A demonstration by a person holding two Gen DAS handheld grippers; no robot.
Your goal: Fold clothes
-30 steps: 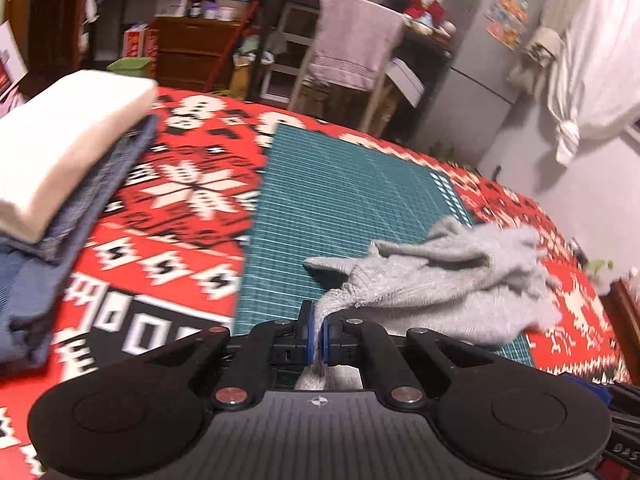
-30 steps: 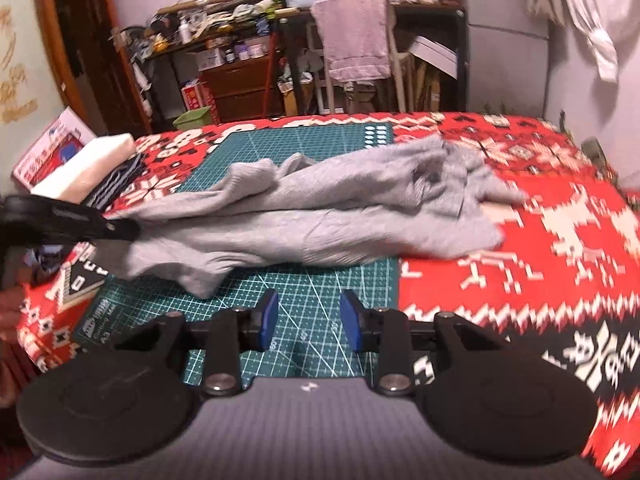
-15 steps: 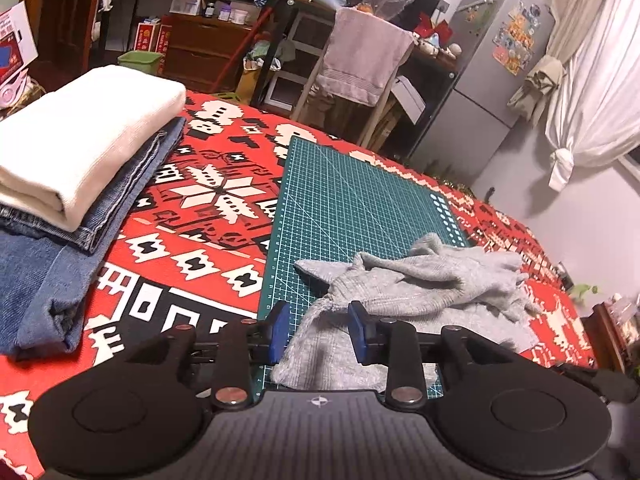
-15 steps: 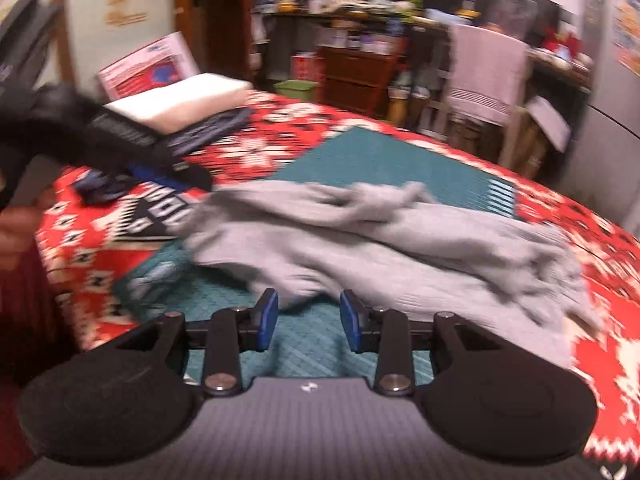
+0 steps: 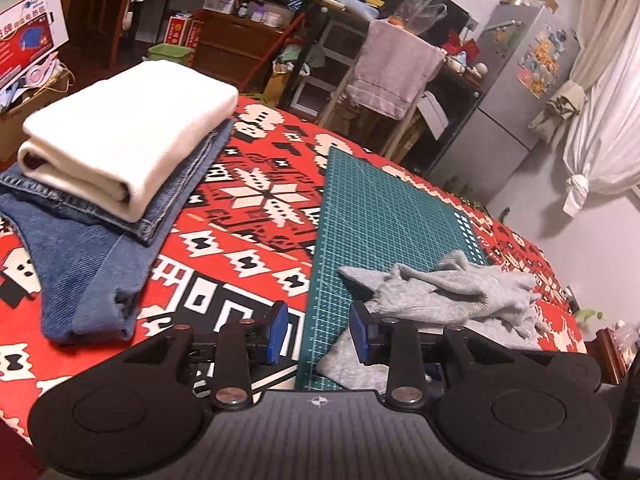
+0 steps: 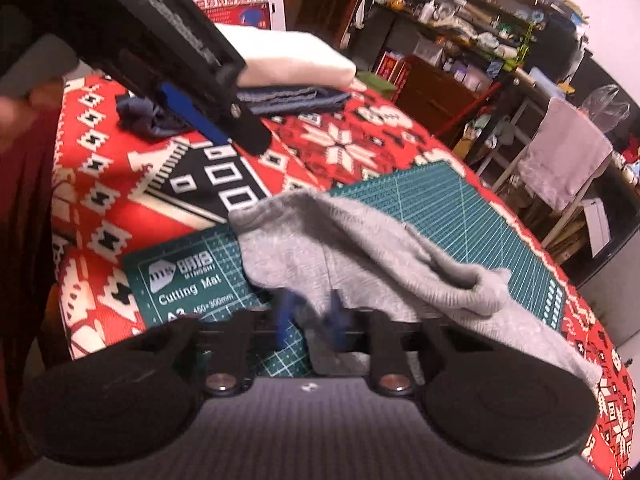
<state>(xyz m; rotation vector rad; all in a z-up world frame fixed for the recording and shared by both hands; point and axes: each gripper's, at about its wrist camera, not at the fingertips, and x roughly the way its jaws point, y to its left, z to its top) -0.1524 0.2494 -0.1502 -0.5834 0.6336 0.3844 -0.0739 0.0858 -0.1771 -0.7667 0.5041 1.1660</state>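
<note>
Two grippers over a red patterned blanket (image 5: 248, 216) with a green cutting mat (image 5: 384, 216) on it. Left gripper (image 5: 318, 332): jaws wide open, empty, hanging above the mat's near left edge. Crumpled grey sweater (image 5: 444, 292) lies on the near part of the mat, its near edge just beside the left gripper's right finger. Right gripper (image 6: 310, 322): blue pads blurred, jaws part open at the sweater's near hem; grip on the cloth cannot be told. Sweater spills off the mat's right side onto the blanket. Far left: folded white garment (image 5: 132, 144) stacked on folded jeans (image 5: 92, 248). Towel (image 5: 394, 74) draped on a chair beyond the blanket.
</note>
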